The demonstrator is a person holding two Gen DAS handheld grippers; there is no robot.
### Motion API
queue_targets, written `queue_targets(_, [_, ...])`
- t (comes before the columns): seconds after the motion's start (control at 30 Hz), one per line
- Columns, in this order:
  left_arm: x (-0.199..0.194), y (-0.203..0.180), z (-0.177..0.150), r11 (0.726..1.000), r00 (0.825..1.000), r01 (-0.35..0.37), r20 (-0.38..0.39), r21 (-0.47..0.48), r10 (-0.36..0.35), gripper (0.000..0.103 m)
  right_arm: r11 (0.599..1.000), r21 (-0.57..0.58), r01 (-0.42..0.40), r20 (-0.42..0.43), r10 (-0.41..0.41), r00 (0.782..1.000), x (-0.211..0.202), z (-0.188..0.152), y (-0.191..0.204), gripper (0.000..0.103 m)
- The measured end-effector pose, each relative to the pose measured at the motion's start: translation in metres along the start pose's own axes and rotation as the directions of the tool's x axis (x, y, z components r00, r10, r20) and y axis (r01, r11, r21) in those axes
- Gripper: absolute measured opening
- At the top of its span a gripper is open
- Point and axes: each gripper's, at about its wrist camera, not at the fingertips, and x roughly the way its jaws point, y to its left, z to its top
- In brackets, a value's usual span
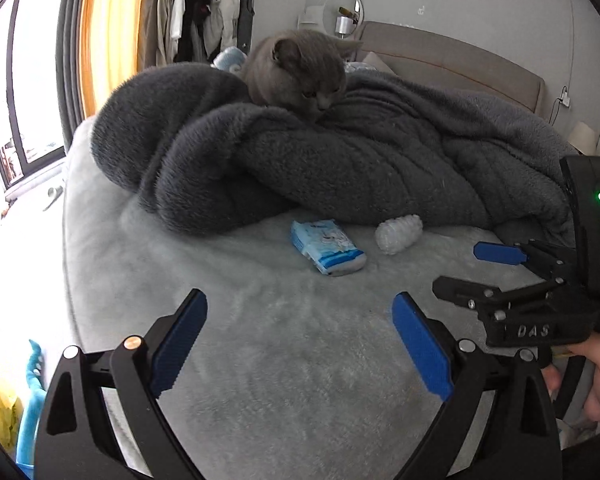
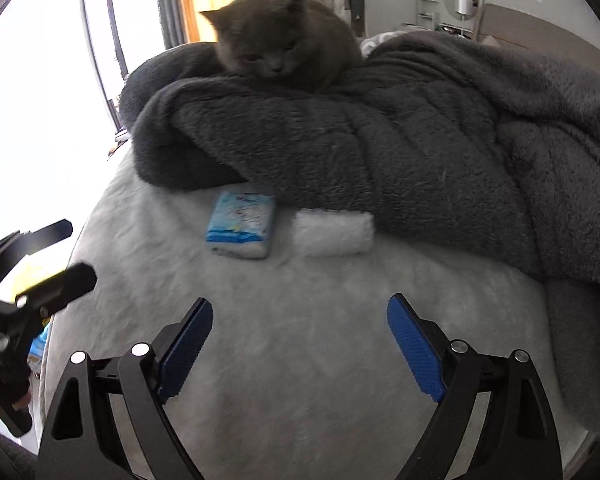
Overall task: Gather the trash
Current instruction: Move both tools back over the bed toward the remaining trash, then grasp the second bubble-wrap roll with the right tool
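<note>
A blue-and-white tissue pack [image 1: 327,251] [image 2: 242,227] lies on the pale fluffy bedcover [image 1: 260,340] [image 2: 300,320], just in front of the dark blanket. Beside it on its right rests a crumpled white tissue wad [image 1: 398,233] [image 2: 334,233]. My left gripper [image 1: 300,344] hovers over the bedcover short of both, open with nothing between its blue pads. My right gripper [image 2: 300,344] is likewise open and empty, nearer to the wad. In the left wrist view the right gripper [image 1: 464,268] shows at the right edge, held by a hand [image 1: 596,380]. The left gripper [image 2: 72,248] appears at the left edge of the right wrist view.
A grey cat [image 1: 300,70] [image 2: 284,36] sits on a heaped dark grey blanket [image 1: 320,152] [image 2: 380,140] right behind the trash. A headboard [image 1: 452,64] and a round mirror [image 1: 342,10] stand at the back. A window [image 1: 24,80] and hanging clothes [image 1: 204,12] lie left.
</note>
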Motion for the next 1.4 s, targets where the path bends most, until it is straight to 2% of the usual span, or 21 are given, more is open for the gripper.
queue_targets(0.2, [0.017,-0.004,0.0,1.0,0.999,0.012,-0.036,-0.01,-0.012,0.095,0.996,0.086,0.002,0.003,-0.003,1.0,0.009,0.009,-0.019,0.09])
queue_targets(0.57, [0.034,0.0,0.007,0.997,0.996,0.04,-0.082,-0.061,-0.045,0.095,0.998,0.058,0.037,-0.006,-0.037,0.999,0.035,0.017,-0.02,0.09])
queue_targets(0.67, [0.037,0.001,0.005,0.998,0.995,0.038,-0.094,-0.055,-0.043,0.095,0.998,0.047,0.037,-0.006,-0.037,0.999,0.041,0.022,-0.018,0.08])
queue_targets(0.8, [0.044,0.001,0.004,0.997,0.993,0.05,-0.107,-0.055,-0.056,0.095,0.998,0.06,0.028,-0.005,-0.028,1.0,0.05,0.032,-0.016,0.079])
queue_targets(0.97, [0.051,-0.004,0.01,0.997,0.992,0.072,-0.107,-0.021,-0.073,0.095,0.997,0.039,0.073,-0.055,-0.071,0.996,0.07,0.042,-0.015,0.077])
queue_targets(1.03, [0.055,-0.004,0.014,0.997,0.991,0.08,-0.103,-0.021,-0.081,0.095,0.997,0.049,0.065,-0.071,-0.061,0.996,0.078,0.045,-0.017,0.068])
queue_targets(1.1, [0.061,-0.006,0.017,0.997,0.991,0.076,-0.109,-0.009,-0.077,0.095,0.997,0.062,0.043,-0.09,-0.037,0.995,0.086,0.047,-0.021,0.064])
queue_targets(1.2, [0.072,-0.008,0.02,0.998,0.988,0.067,-0.138,0.002,-0.066,0.095,0.999,0.046,0.021,-0.104,-0.016,0.994,0.092,0.049,-0.022,0.061])
queue_targets(1.4, [0.09,-0.017,0.028,0.999,0.989,0.054,-0.139,-0.002,-0.054,0.095,1.0,0.022,-0.011,-0.096,0.014,0.995,0.078,0.05,-0.031,0.061])
